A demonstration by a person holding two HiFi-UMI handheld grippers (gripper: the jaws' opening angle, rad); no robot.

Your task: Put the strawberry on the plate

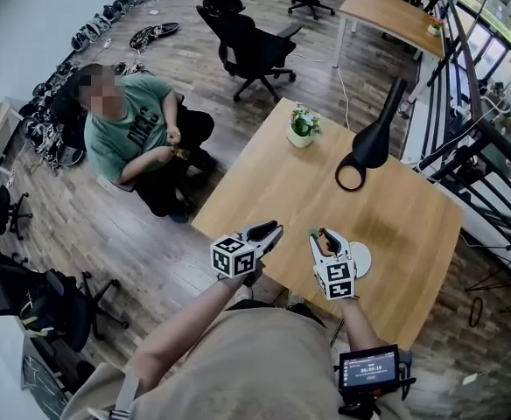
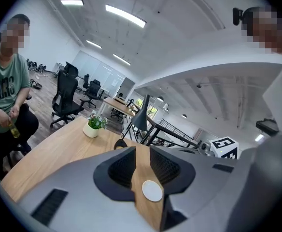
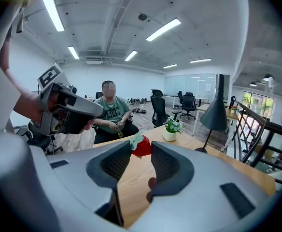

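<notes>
Fingers [image 3: 166, 164] of right gripper [image 3: 141, 145] pinch red strawberry [image 3: 142, 147] at tips, up off surface [image 1: 395, 208]. Left gripper [image 2: 142, 152] fingers [image 2: 121, 168] a bit apart, nothing between. White plate [image 1: 364, 254] on surface, just beside right gripper, lower middle of head view.

Wooden table [image 1: 395, 226]: potted plant [image 1: 304, 127], black lamp [image 1: 369, 143], plate [image 1: 361, 260].

Both forearms extend forward, side by side. Left gripper [image 1: 270, 232]: jaws apart, nothing between them, tips angled toward its neighbour. Right gripper [image 1: 322, 234]: just beside the left, jaws closed around a strawberry [image 3: 142, 147] at their tips, the pads apparently pressing it, though contact is partly hidden.
</notes>
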